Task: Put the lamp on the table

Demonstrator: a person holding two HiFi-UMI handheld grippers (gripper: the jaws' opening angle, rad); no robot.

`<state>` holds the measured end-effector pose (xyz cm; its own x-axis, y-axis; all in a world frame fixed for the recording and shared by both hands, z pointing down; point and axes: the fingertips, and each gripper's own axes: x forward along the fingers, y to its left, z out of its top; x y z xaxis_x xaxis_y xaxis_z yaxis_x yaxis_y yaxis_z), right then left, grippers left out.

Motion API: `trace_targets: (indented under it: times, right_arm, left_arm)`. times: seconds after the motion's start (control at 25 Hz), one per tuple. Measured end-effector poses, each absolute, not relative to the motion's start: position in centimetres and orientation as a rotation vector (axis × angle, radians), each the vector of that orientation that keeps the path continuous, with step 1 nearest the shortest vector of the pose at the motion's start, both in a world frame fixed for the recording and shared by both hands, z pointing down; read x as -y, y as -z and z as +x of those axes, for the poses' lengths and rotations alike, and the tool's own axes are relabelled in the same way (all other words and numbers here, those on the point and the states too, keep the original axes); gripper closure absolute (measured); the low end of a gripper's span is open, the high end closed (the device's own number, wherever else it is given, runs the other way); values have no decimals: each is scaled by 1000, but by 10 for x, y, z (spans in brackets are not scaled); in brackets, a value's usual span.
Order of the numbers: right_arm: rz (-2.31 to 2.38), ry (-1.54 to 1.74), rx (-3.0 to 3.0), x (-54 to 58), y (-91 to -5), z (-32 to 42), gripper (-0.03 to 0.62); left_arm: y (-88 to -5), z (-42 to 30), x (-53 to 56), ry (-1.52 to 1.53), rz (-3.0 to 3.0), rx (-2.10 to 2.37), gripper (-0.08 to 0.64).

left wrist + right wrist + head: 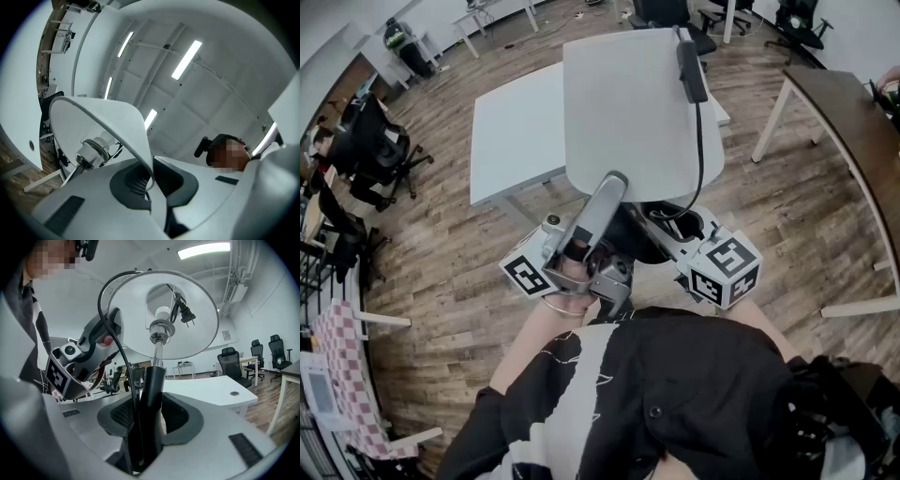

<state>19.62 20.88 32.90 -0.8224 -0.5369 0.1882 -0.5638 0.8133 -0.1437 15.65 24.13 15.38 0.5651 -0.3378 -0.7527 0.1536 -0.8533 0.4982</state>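
The right gripper (149, 427) was clamped on the black pole (152, 380) of the white lamp with a round shade (628, 103), and the left gripper (151, 185) was pinched shut on the shade's thin edge, so the lamp was up in the air, close to the person. Just past it stood the white table (511, 141) on the brown wooden floor (441, 253). Far off were black office chairs (380, 150).

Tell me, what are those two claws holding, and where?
A lamp: the left gripper pinches the shade by its edge, the right gripper clamps the black stem.
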Motion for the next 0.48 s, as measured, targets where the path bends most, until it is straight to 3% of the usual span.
trace_targets:
  times: [0.48]
  right_arm:
    - [881,-302,2849,-198,-332,182,436]
  left_arm:
    - [-159,143,-228,1232,2290,139,537]
